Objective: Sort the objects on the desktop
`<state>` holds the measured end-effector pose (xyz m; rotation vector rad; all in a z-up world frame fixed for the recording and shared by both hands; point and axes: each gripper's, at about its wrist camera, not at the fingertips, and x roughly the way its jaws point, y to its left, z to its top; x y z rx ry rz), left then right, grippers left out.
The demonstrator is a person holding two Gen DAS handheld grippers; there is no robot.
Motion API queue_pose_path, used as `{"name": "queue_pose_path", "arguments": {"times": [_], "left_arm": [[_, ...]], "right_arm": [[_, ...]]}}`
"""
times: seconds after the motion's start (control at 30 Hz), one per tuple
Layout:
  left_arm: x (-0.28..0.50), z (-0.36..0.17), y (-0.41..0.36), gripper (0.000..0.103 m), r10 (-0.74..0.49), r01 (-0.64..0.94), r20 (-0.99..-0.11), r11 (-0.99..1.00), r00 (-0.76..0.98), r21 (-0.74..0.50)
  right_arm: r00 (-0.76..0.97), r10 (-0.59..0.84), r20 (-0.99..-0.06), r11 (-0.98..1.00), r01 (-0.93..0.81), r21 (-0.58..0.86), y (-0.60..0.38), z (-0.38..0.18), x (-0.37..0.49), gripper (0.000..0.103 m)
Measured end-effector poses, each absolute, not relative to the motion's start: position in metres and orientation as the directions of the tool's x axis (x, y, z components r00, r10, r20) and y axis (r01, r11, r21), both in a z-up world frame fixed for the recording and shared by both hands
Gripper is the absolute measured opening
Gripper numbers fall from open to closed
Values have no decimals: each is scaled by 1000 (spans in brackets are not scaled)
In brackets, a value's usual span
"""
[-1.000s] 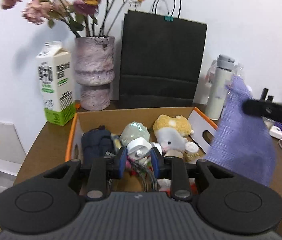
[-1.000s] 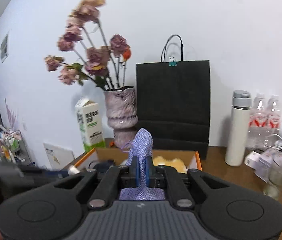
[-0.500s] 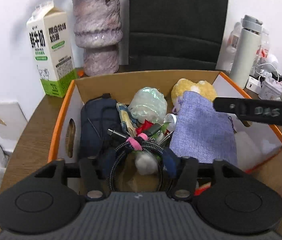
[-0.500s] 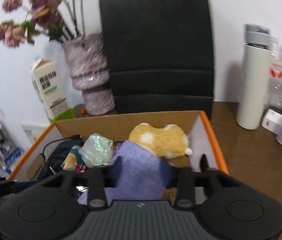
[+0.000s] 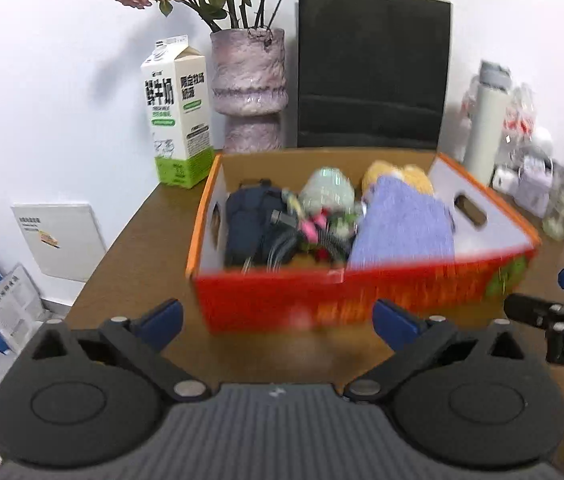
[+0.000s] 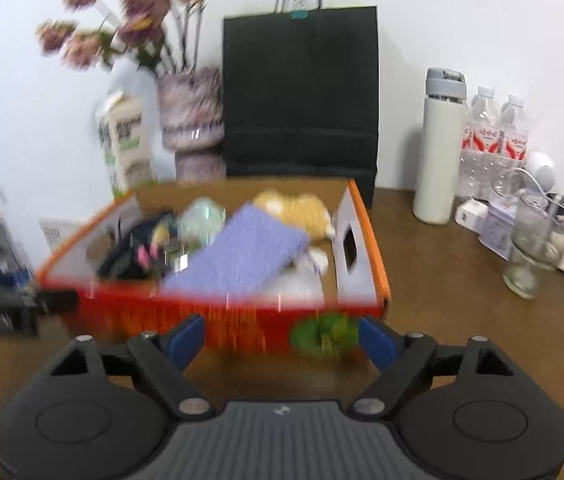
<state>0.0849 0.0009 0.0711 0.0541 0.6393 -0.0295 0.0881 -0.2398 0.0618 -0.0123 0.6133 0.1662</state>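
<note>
An orange cardboard box (image 5: 362, 300) (image 6: 370, 236) stands on the brown desk. Inside lie a purple knit pouch (image 5: 402, 228) (image 6: 242, 256), a yellow plush toy (image 5: 398, 174) (image 6: 298, 210), a dark blue bag (image 5: 248, 220), a pale green wrapped ball (image 5: 326, 192) and a coiled cable with a pink tie (image 5: 310, 232). My left gripper (image 5: 278, 322) is open and empty, in front of the box's front wall. My right gripper (image 6: 282, 338) is open and empty, also in front of the box; it shows at the right edge of the left wrist view (image 5: 562, 320).
Behind the box stand a milk carton (image 5: 178, 112), a purple vase with dried flowers (image 5: 248, 84) and a black paper bag (image 5: 370, 68). To the right are a white flask (image 6: 440, 148), water bottles (image 6: 498, 132), a glass (image 6: 534, 248) and chargers. The desk's left edge drops off.
Both grippers have opened wide and pulled back out of the box. The purple pouch and the cable bundle were let go and now lie in the box.
</note>
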Motion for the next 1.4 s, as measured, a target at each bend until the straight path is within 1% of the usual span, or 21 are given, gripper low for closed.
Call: {"name": "queue_pose_path", "arguments": {"times": [0.1, 0.23, 0.33, 0.6, 0.7, 0.8, 1.07, 1.27, 1.33, 1.4], "left_arm": [[50, 61, 2, 103, -1, 42, -565, 997, 825, 59], [15, 48, 13, 103, -29, 27, -578, 1000, 816, -11], [-6, 45, 15, 103, -43, 31, -575, 999, 817, -31], [-40, 41, 3, 103, -42, 70, -571, 997, 820, 27], [-44, 34, 0, 103, -34, 66, -594, 997, 804, 33], [-45, 25, 0, 103, -30, 62, -619, 998, 784, 29], [-36, 15, -6, 103, -10, 63, -638, 996, 770, 59], [-25, 8, -4, 103, -25, 63, -673, 998, 739, 32], [-21, 7, -2, 103, -15, 43, -675, 999, 738, 24], [-17, 7, 0, 103, -5, 21, -673, 1000, 739, 15]], "right_arm": [[792, 146, -593, 983, -185, -6, -232, 45, 55, 83], [785, 145, -603, 974, -222, -55, -223, 31, 19, 84], [784, 146, -603, 969, -236, -71, -217, 25, -5, 85], [792, 165, -588, 967, -247, -61, -202, 21, -46, 88], [786, 167, -595, 969, -244, -50, -202, 17, -55, 90], [771, 164, -615, 972, -234, -34, -203, 11, -58, 90], [768, 143, -624, 980, -200, -22, -204, 7, -54, 91], [763, 124, -635, 989, -149, 13, -212, 3, -44, 98], [760, 121, -639, 990, -141, 20, -214, 2, -39, 103], [758, 114, -643, 991, -133, 19, -213, 1, -34, 103]]}}
